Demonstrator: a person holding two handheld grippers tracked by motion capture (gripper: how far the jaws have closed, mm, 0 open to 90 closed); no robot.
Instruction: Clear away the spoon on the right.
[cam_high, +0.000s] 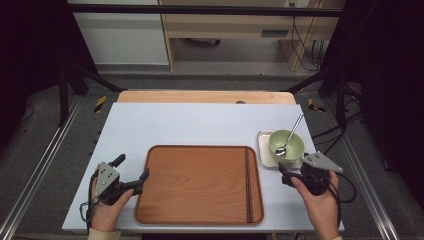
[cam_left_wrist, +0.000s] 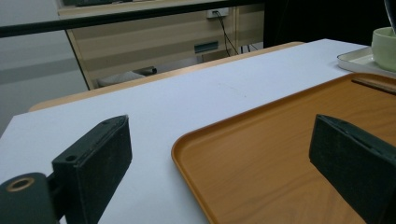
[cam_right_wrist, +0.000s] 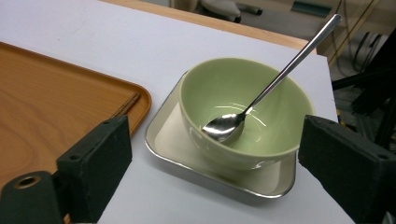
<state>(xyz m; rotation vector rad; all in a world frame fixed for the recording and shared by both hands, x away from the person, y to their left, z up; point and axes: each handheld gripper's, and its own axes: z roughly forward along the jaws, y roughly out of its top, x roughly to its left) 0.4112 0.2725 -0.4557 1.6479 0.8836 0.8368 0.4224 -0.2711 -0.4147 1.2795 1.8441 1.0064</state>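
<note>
Green ceramic bowl (cam_right_wrist: 243, 112) with its steel spoon (cam_right_wrist: 261, 93) sits untouched off the wooden tray (cam_high: 200, 185); both the left gripper (cam_high: 132, 172) and the right gripper (cam_right_wrist: 210, 154) gape empty, so nothing's started.

One wooden tray (cam_high: 200, 185), one green bowl (cam_high: 286, 144), one spoon (cam_high: 290, 135), one metal dish (cam_high: 263, 150), two chopsticks (cam_high: 247, 185)

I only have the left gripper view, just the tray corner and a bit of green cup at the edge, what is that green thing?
Observer: A green bowl, standing in a shallow metal dish right of the wooden tray.
Operator: Anything in the bowl?
Observer: A metal spoon, scoop down inside, handle leaning over the far rim.
Operator: Where is the right gripper?
Observer: The right gripper sits just short of the dish, jaws open, facing the bowl.
</note>
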